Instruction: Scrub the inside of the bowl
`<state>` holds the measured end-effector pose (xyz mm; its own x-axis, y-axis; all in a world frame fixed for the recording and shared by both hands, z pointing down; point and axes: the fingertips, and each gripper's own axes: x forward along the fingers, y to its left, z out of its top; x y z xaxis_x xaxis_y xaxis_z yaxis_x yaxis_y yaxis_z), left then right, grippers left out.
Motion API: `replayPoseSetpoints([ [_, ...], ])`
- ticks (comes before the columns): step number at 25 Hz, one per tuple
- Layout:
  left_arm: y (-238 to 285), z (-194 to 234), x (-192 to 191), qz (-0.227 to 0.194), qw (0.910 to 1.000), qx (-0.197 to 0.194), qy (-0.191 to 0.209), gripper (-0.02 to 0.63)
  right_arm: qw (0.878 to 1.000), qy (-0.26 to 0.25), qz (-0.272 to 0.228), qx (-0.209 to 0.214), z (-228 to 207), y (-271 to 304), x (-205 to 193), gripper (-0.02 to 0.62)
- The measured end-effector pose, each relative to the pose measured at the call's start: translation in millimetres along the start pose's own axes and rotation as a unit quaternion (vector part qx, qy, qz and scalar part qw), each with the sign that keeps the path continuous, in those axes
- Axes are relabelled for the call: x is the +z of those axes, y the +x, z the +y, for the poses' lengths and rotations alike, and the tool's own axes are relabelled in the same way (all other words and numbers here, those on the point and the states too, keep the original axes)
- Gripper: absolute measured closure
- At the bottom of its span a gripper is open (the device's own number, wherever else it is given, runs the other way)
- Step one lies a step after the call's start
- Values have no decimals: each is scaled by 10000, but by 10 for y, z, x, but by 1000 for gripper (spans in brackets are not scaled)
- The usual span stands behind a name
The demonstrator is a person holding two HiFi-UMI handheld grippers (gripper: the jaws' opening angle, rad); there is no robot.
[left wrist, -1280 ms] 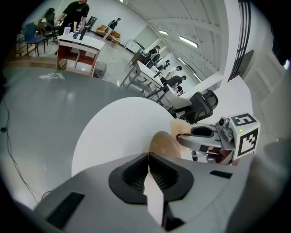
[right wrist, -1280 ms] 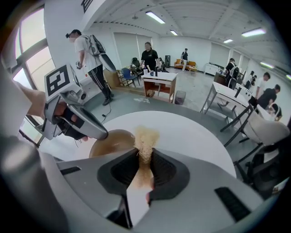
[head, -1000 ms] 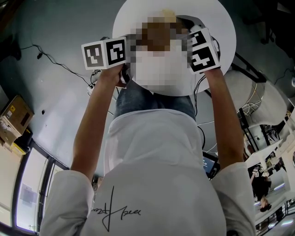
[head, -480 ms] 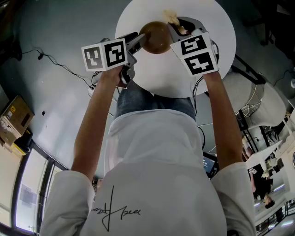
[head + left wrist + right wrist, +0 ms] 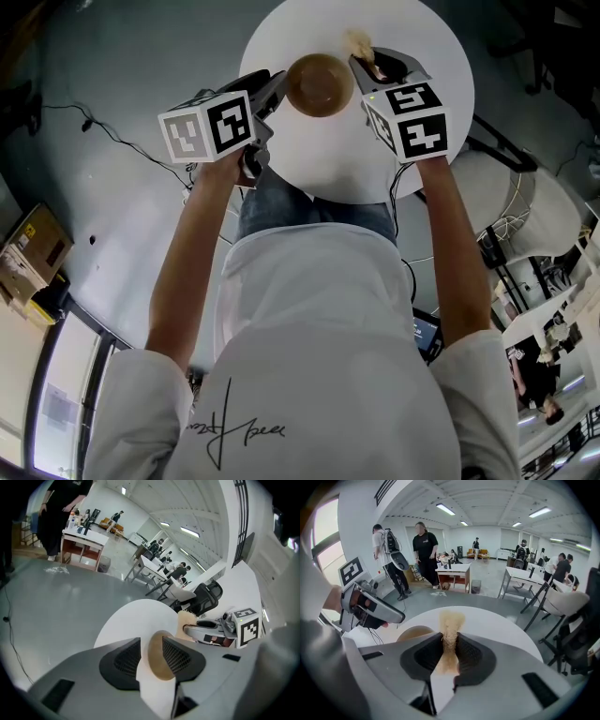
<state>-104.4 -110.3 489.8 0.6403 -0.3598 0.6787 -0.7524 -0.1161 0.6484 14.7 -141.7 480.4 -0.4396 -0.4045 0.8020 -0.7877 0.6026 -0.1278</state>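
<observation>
Clamps a tan scrubber tight in the right gripper, with fibres fanning out past the tips. Finds the bowl upright, mouth up, on the round white bench, just left of that tuft and slightly nearer the body, apart from it. Shows the left gripper at the bowl's opposite side, having just spread wide, with the rim between the pads but gripped by neither. Calls, most likely, for a short swing of the scrubber leftward and down over the right rim into the hollow. Puts the right side closest for scrubbing, the left closest for steadying; risks a sliding bowl if left unclamped.
</observation>
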Motion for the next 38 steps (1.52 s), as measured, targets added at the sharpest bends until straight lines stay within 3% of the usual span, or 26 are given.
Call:
replayPoseSetpoints([
  [5, -86, -61, 122, -157, 9995, 120, 233, 477, 10000, 19, -68, -66, 7, -158, 27, 509],
  [13, -241, -370, 149, -387, 9984, -93, 406, 483, 9997, 82, -223, 1, 211, -465, -64, 509],
  [26, -442, -799, -207, -446, 9959, -175, 773, 586, 9984, 38, -549, -140, 540, -882, -177, 511],
  [32, -605, -947, -276, -473, 9928, -276, 1069, 600, 9953, 440, -861, -94, 668, -1113, -155, 511],
  [38, -736, -1141, -304, -531, 9890, -378, 1328, 601, 9937, 492, -1002, -47, 770, -1342, -186, 511],
])
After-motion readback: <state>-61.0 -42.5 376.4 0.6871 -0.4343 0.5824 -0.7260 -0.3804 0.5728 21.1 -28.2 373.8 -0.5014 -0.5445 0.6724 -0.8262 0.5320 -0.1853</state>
